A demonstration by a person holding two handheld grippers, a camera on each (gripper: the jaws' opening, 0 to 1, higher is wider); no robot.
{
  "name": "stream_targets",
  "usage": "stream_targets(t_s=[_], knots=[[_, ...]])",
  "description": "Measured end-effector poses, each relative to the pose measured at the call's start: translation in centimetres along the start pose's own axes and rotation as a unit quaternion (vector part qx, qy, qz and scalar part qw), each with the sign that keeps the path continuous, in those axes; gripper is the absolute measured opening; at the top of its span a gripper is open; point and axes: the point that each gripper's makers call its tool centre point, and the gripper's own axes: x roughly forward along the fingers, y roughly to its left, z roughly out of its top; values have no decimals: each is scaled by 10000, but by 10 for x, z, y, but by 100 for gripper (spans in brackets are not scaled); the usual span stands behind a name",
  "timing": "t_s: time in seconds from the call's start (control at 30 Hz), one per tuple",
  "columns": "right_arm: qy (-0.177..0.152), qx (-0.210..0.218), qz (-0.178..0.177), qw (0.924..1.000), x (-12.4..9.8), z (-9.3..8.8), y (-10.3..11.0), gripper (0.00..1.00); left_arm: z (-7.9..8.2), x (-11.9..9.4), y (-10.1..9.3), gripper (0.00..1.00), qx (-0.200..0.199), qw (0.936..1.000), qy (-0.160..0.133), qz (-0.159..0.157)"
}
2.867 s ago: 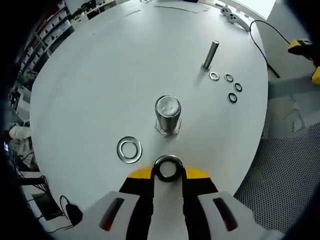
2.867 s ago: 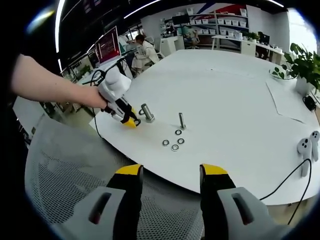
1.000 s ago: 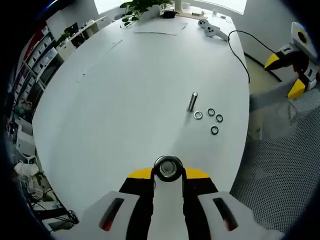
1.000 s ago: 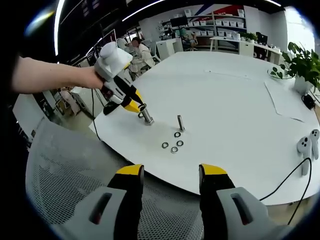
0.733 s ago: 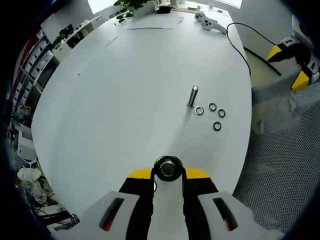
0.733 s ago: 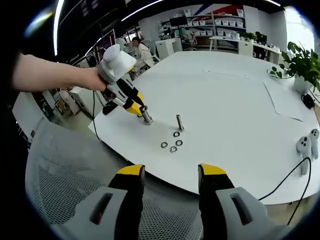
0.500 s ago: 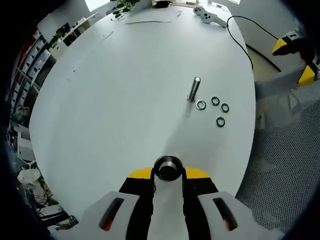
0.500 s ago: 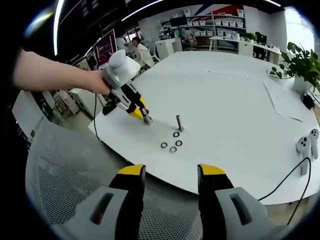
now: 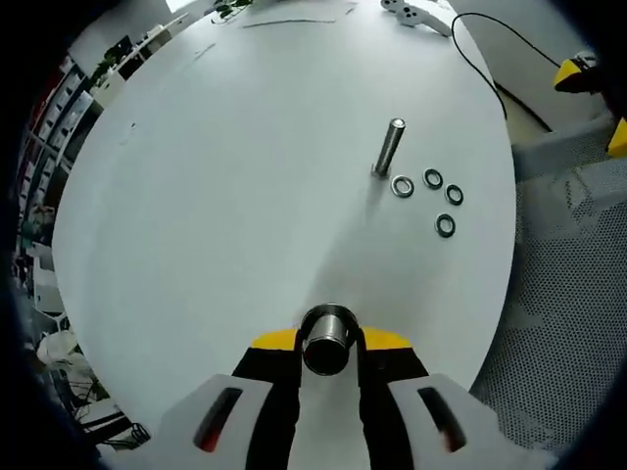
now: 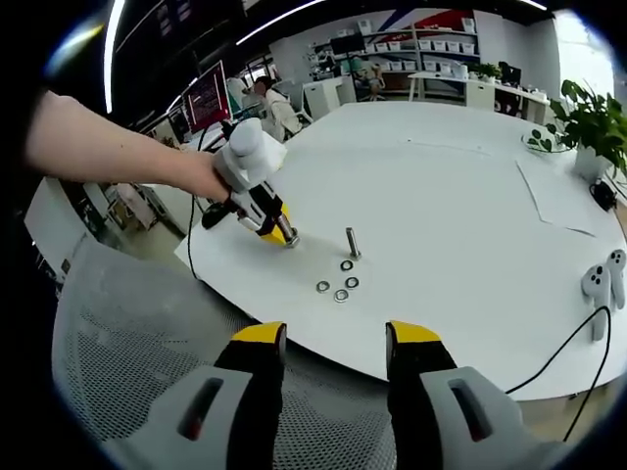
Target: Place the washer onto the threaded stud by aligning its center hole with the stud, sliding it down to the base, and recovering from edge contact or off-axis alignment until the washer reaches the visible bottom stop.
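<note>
My left gripper is shut on a large washer, held flat at its yellow tips. A thick metal stud shows end-on inside the washer's hole. How far down the stud the washer sits is hidden. In the right gripper view a hand holds the left gripper low over the white table, tips at the thick stud. A thin stud stands further on, with several small washers beside it. My right gripper is open and holds nothing, off the table above a mesh chair.
The table edge curves close to the thick stud, with the mesh chair beyond it. White controllers and a black cable lie at the far side. A potted plant stands on the table's far edge.
The left gripper has dropped from a raised tilt down close to the table. The washer's hole, dark before, now shows the stud's metal end inside. The right gripper has stayed put.
</note>
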Motion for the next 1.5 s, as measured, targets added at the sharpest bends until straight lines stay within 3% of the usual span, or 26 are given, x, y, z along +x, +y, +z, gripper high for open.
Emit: stream_targets(t_s=[0.53, 0.8, 1.07, 1.2, 1.33, 1.5], knots=[[31, -67, 140, 9999, 1, 0, 6, 43, -14, -8, 5, 22, -417, 9990, -118, 88], [74, -152, 311, 9994, 3, -1, 13, 43, -33, -14, 10, 22, -683, 9975, -81, 160], [102, -187, 384, 9990, 3, -2, 15, 43, -54, -10, 17, 25, -1547, 9876, -92, 231], [112, -201, 399, 9989, 3, -2, 16, 43, -56, -8, 28, 28, -1789, 9832, -146, 321], [102, -196, 407, 9989, 3, -2, 16, 42, -53, -7, 34, 28, -1789, 9832, -152, 339], [101, -197, 419, 9989, 3, -2, 16, 41, -54, -3, 37, 28, -1406, 9894, 31, 348]])
